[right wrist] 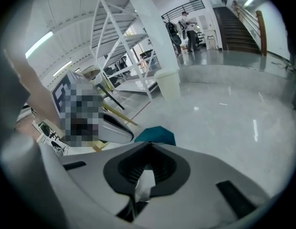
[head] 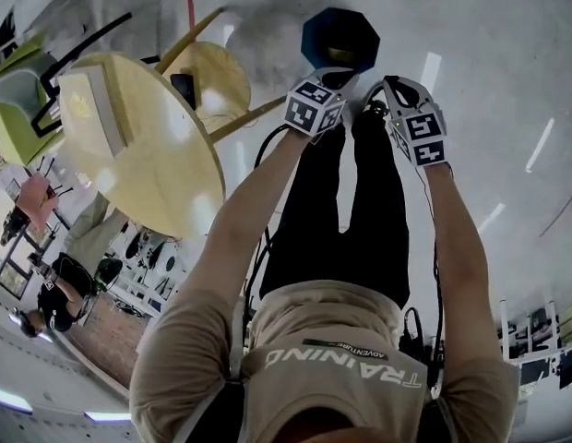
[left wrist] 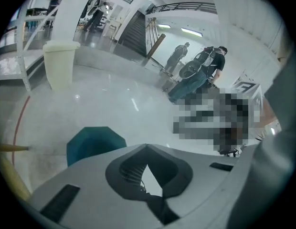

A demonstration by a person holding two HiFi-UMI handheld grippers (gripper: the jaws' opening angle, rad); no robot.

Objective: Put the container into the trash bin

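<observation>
A dark blue eight-sided trash bin [head: 339, 37] stands on the pale floor just beyond both grippers; something yellowish lies inside it, too small to name. My left gripper [head: 336, 74] hangs over the bin's near rim, and its jaws meet at the tips with nothing between them [left wrist: 147, 146]. My right gripper [head: 382, 92] is beside it, to the right of the bin, its jaws also closed tip to tip [right wrist: 149, 143]. The teal bin [left wrist: 93, 143] shows low behind the left jaws and again as the bin [right wrist: 156, 134] in the right gripper view. No container is in either gripper.
A round wooden table [head: 148, 155] and a wooden stool [head: 217, 77] stand left of the bin, with a green chair [head: 18, 90] further left. A cream bin [left wrist: 59, 63] stands far off on the floor, by a white rack [right wrist: 121, 51]. People stand in the background.
</observation>
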